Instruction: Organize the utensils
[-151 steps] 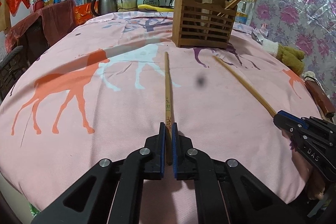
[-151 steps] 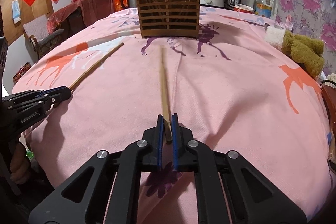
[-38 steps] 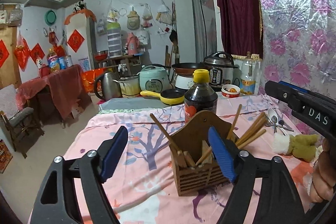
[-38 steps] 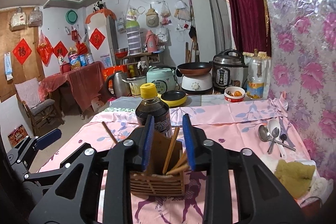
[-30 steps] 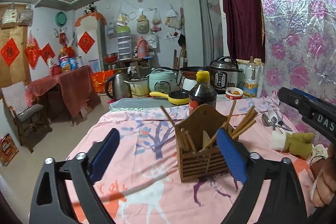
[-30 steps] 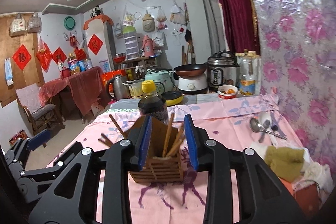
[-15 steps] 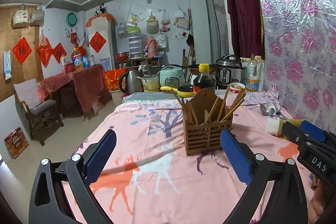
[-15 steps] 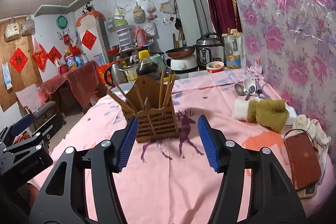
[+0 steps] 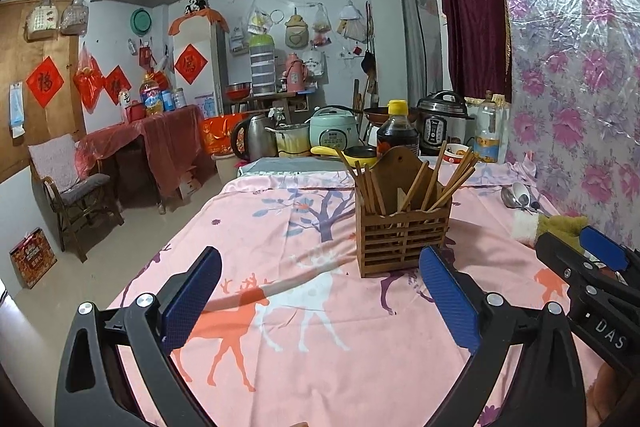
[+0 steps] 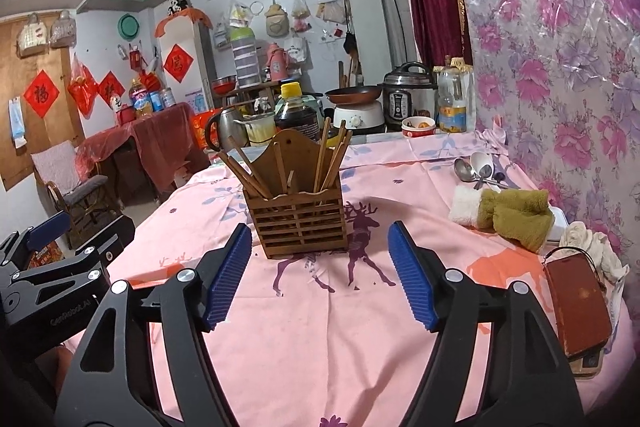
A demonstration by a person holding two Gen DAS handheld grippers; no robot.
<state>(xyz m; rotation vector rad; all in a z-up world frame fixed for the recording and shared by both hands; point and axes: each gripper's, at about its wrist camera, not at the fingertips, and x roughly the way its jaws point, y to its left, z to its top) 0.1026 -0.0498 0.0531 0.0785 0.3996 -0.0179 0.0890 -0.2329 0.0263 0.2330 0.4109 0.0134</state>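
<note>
One slatted brown wooden utensil holder [image 9: 404, 241] stands upright on the counter [image 9: 304, 355], which is covered by a pink cloth printed with deer and trees. The holder carries about ten wooden chopsticks [image 9: 432, 179], leaning in two bunches to its left and right sides with a few between; the exact count is hard to tell where they overlap. Two tools are in view, each black with blue ribbed pads. The left tool [image 9: 320, 303] stands wide apart with nothing between its pads, and the holder sits ahead of it, just beyond its right pad. The right tool [image 10: 320, 275] has just been opening and also stands wide and empty; the holder lies straight ahead of it, a little left of centre and clear of both pads. The right tool's body reads "DAS" in the left wrist view, and the left tool's body reads "GenRobot.AI" in the right wrist view. Near the flowered wall lie three spoons [image 10: 478, 167], one white and two metal, beside one rolled olive-and-white towel [image 10: 508, 213] and one reddish-brown wallet-like case [image 10: 578, 307]. One dark sauce bottle with a yellow cap [image 10: 298, 111] stands behind the holder. Three red diamond papers with Chinese characters hang at the far left.
</note>
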